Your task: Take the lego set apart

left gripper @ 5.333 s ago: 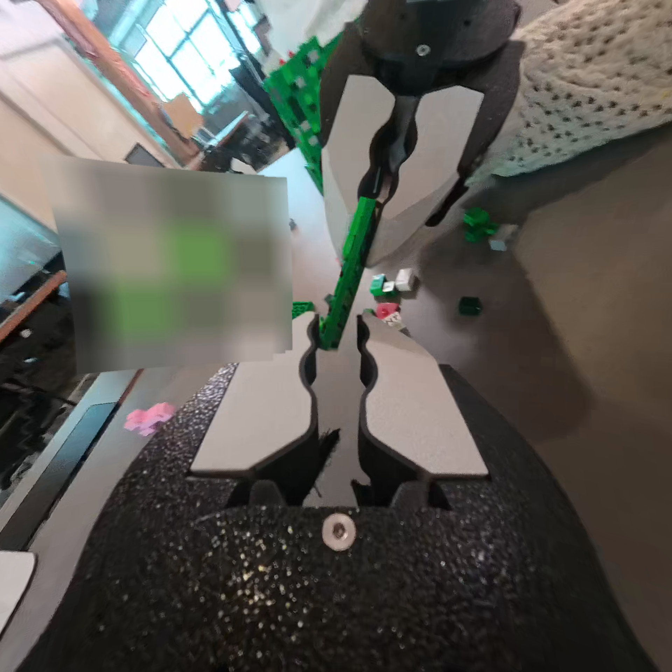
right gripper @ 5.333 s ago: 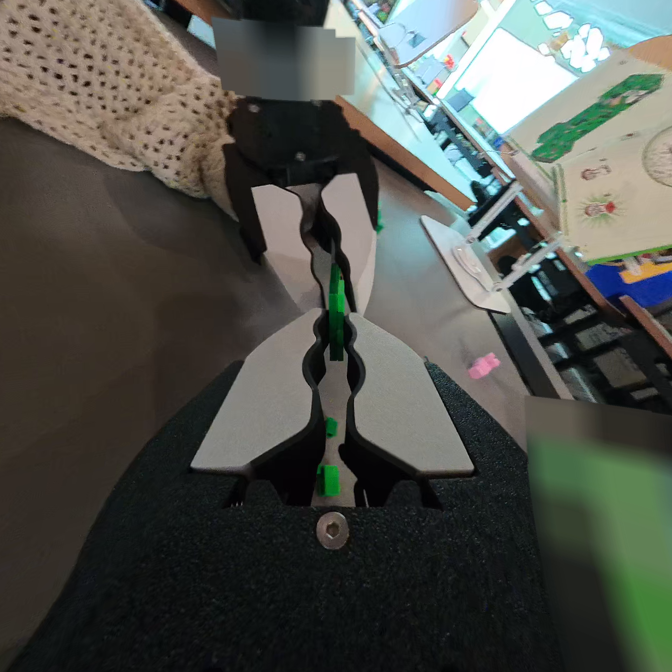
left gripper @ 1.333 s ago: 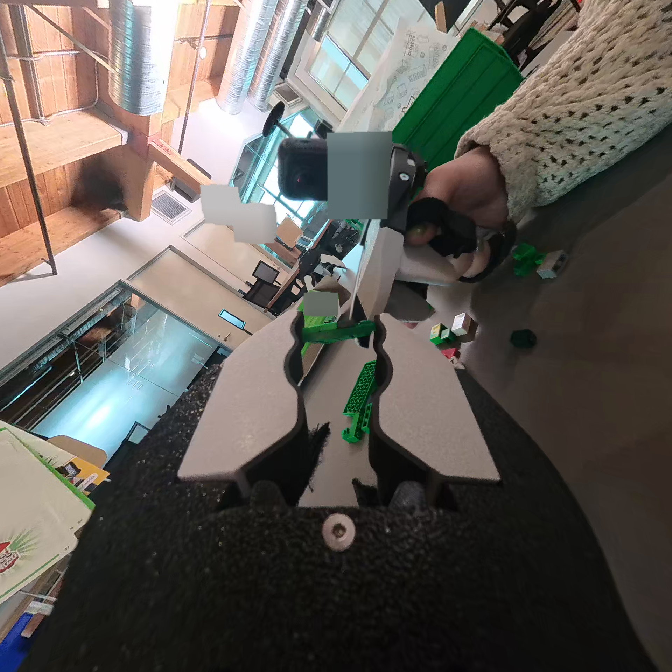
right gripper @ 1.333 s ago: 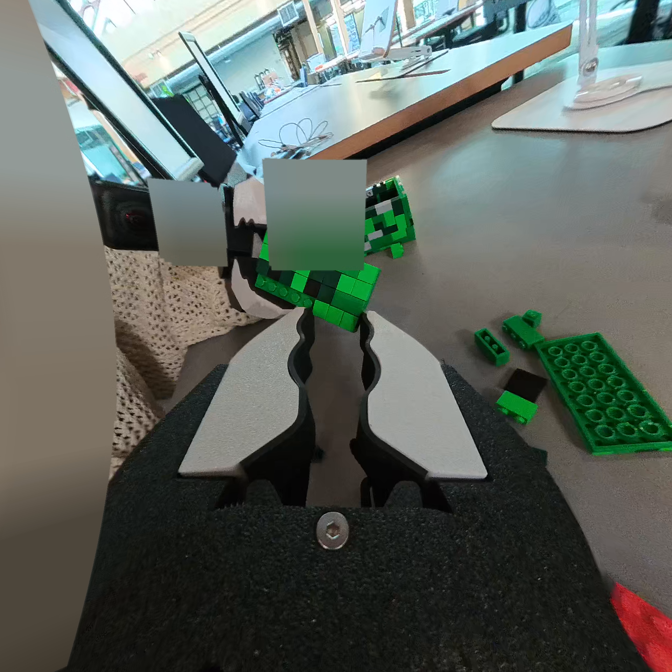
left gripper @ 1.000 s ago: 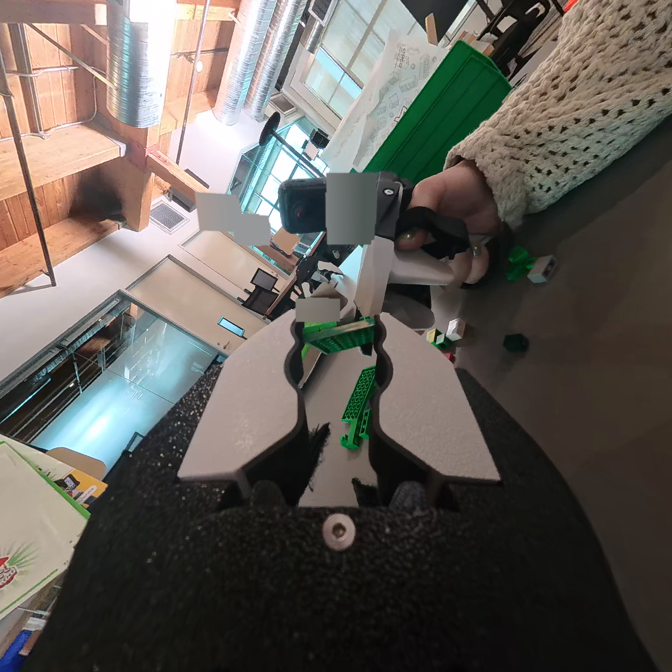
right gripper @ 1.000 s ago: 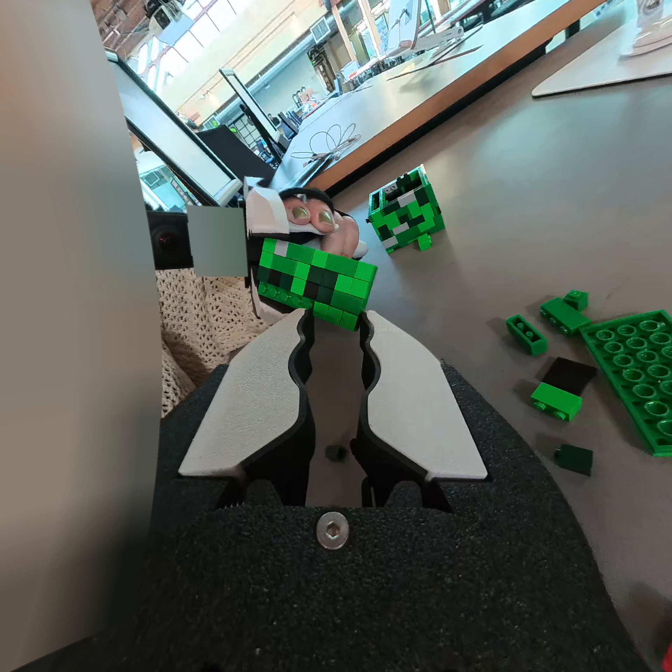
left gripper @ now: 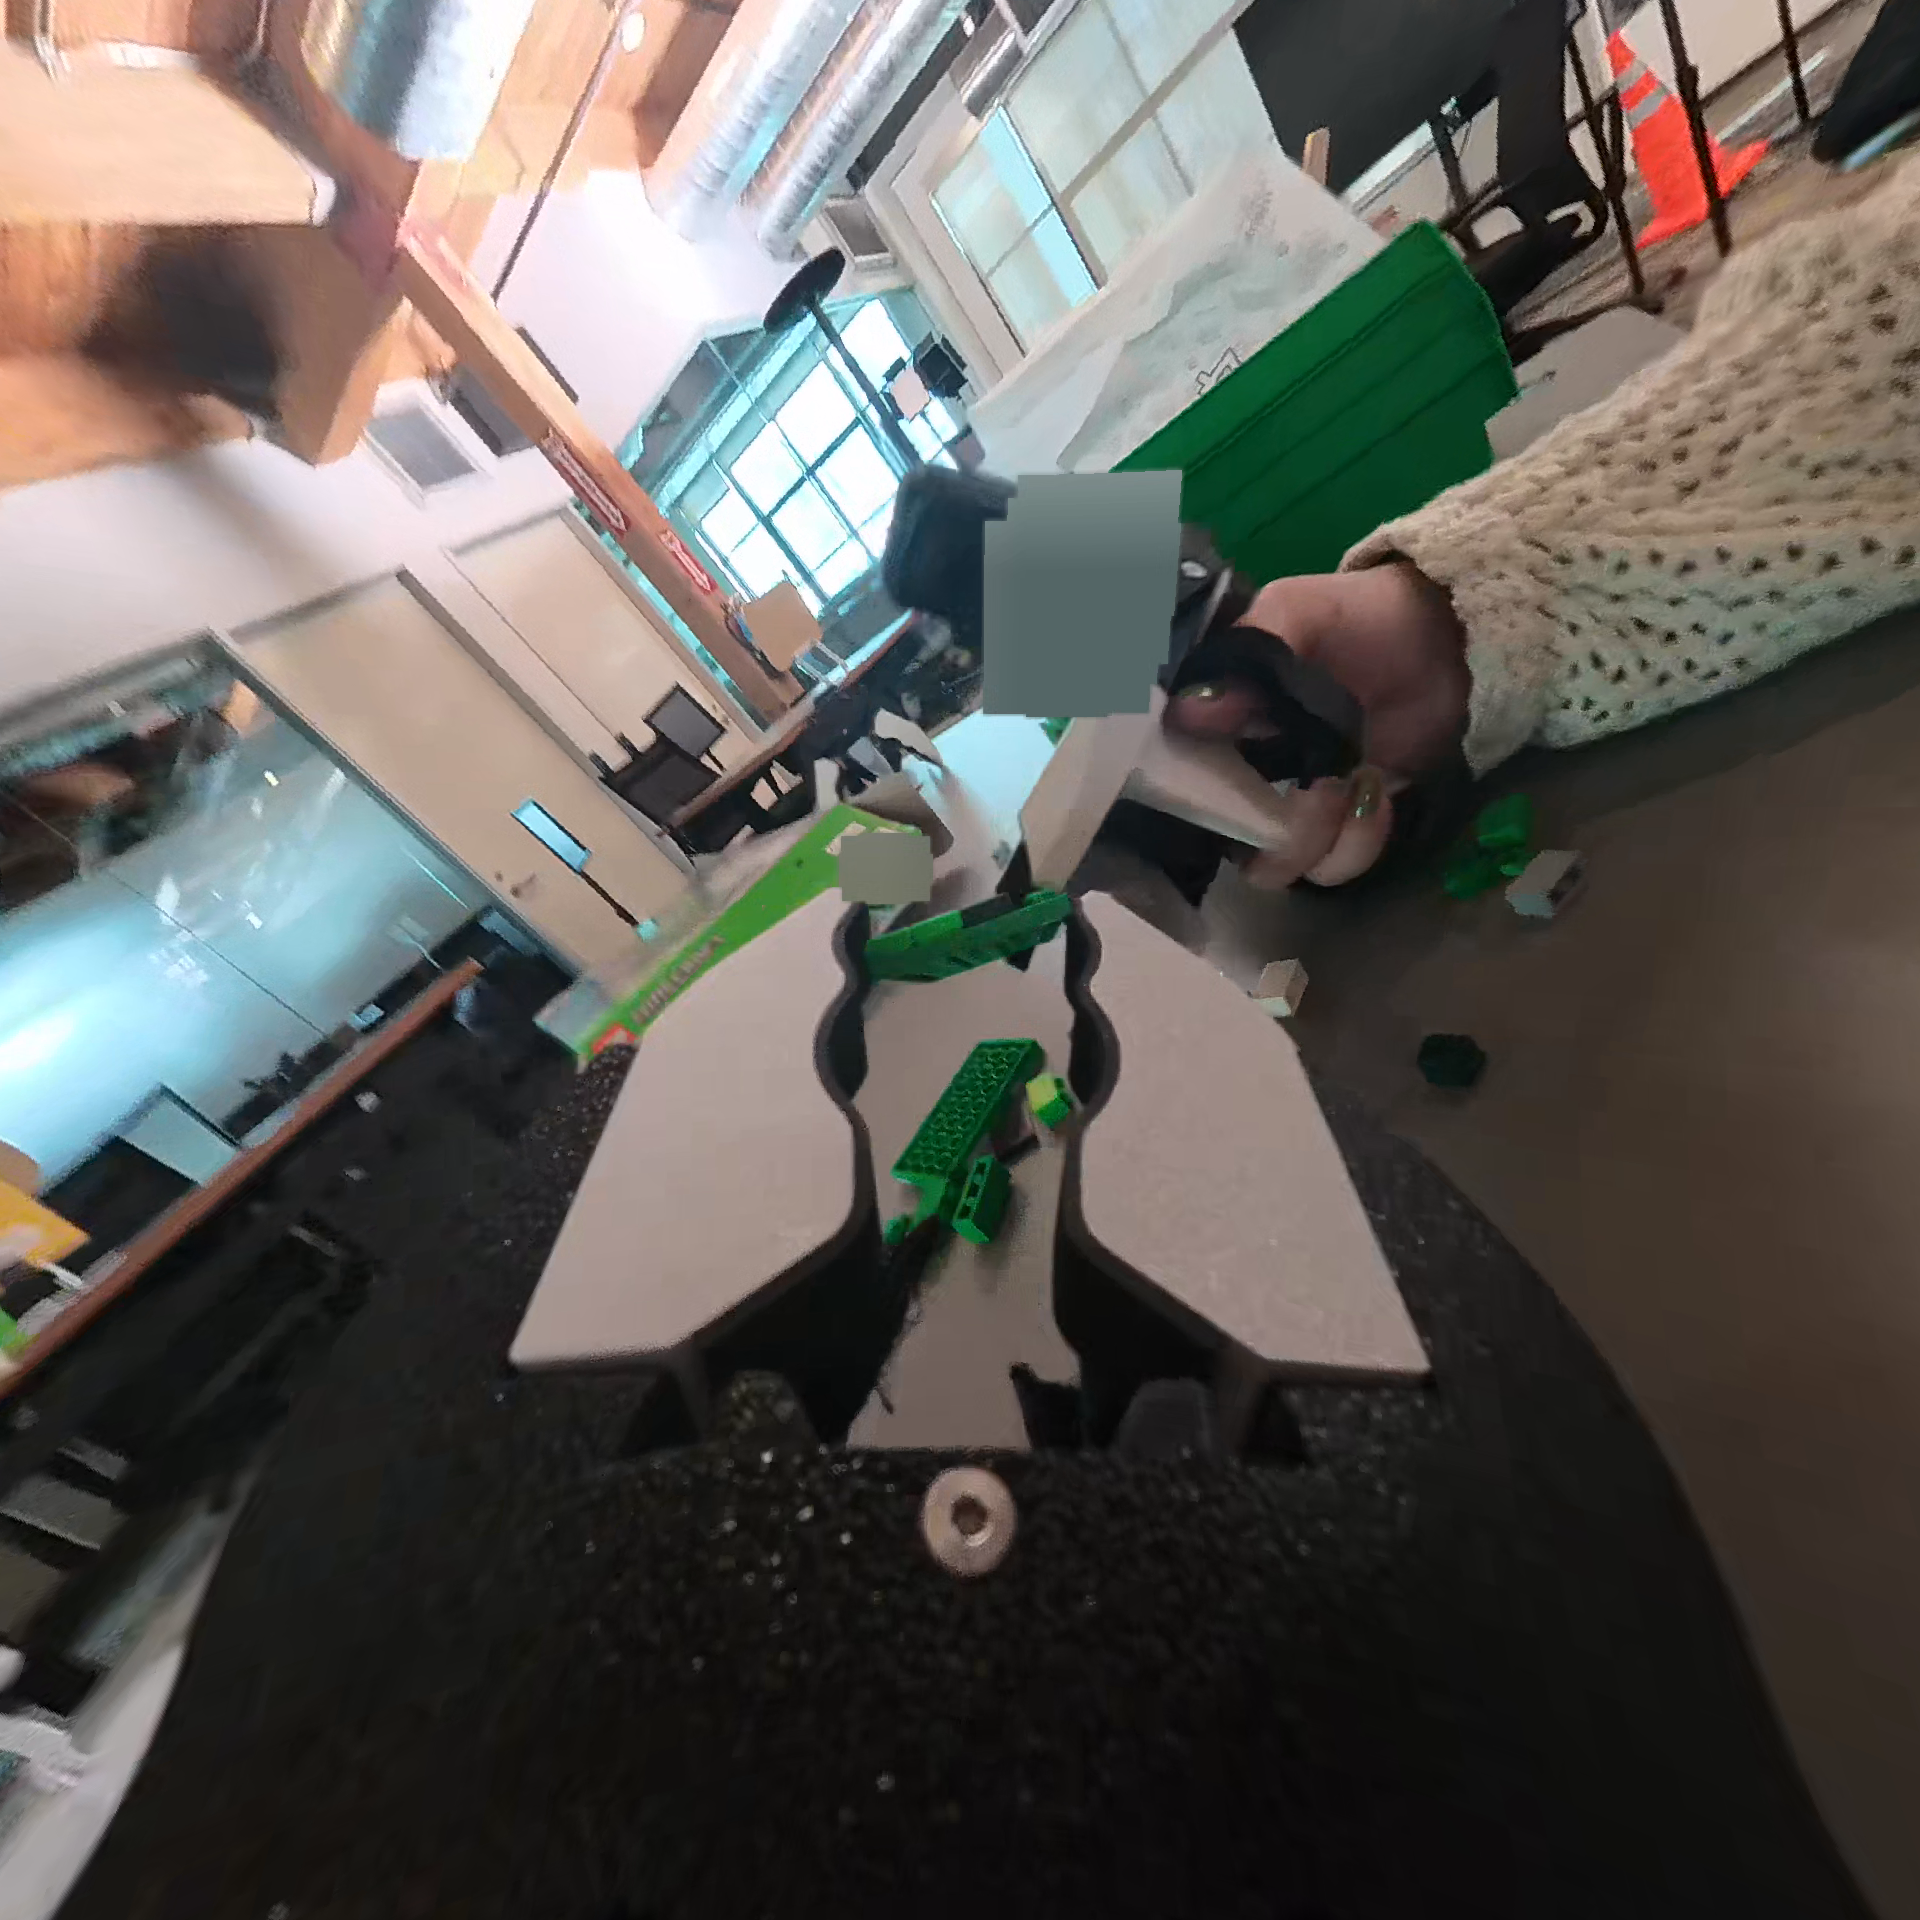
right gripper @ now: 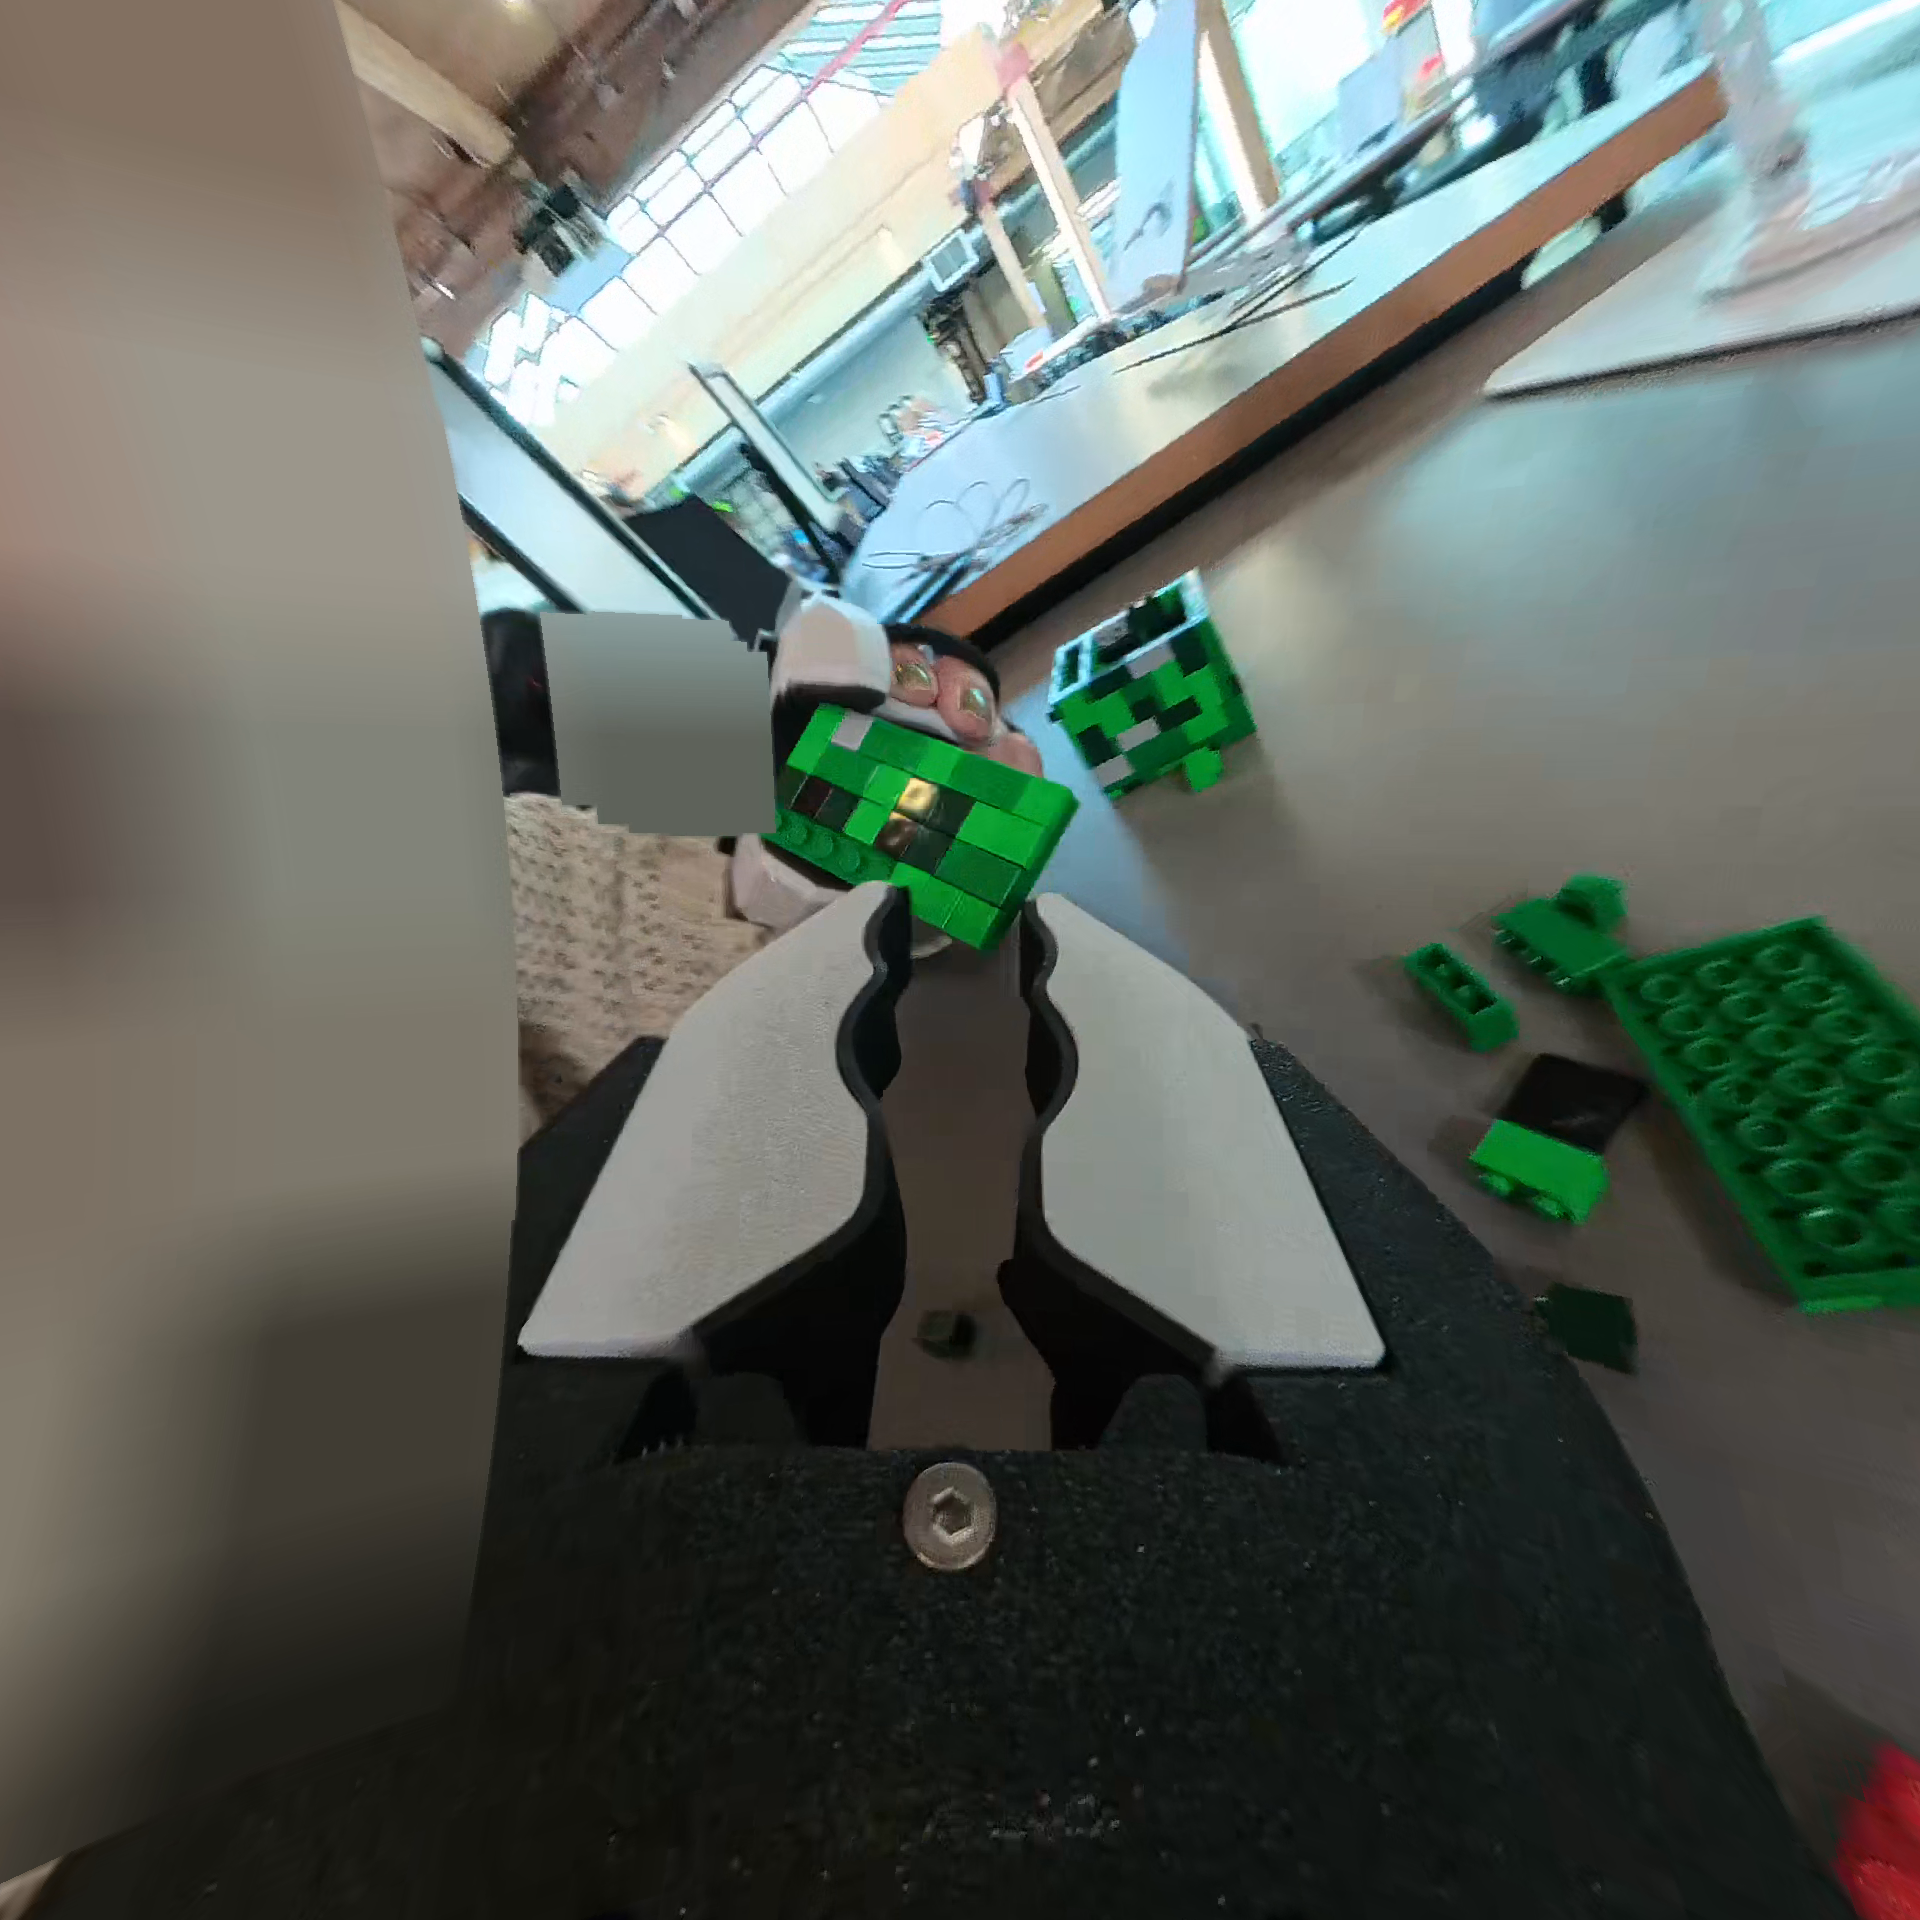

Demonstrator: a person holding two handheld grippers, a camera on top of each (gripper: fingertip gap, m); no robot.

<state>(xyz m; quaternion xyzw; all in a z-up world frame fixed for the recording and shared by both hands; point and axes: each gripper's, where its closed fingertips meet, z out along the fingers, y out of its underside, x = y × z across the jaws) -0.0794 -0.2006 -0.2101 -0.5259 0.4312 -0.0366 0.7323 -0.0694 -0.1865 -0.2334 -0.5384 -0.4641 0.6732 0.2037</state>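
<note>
My left gripper (left gripper: 966, 914) is shut on a flat green lego panel (left gripper: 966, 935), seen edge-on across its tips. In the right wrist view the panel (right gripper: 925, 821) shows a tiled face of light green, dark green and black. Its lower corner sits between the tips of my right gripper (right gripper: 961, 909), which is closed on that corner. The right gripper also shows in the left wrist view (left gripper: 1049, 831), coming down onto the panel's right end. Both are held above the table. A green cube-shaped lego block (right gripper: 1153, 707) stands on the table behind.
A green studded baseplate (right gripper: 1787, 1101) lies to the right with small green bricks (right gripper: 1455, 992) and a black tile (right gripper: 1569, 1101). It also shows in the left wrist view (left gripper: 966, 1112). Loose pieces (left gripper: 1449, 1060) lie farther right. A knitted sleeve (left gripper: 1714, 520) and a green bin (left gripper: 1330, 416) are behind.
Over the last second both grippers have tilted together with the panel kept between them. Five seconds ago they held a thin green plate edge-on; a green baseplate now lies on the table.
</note>
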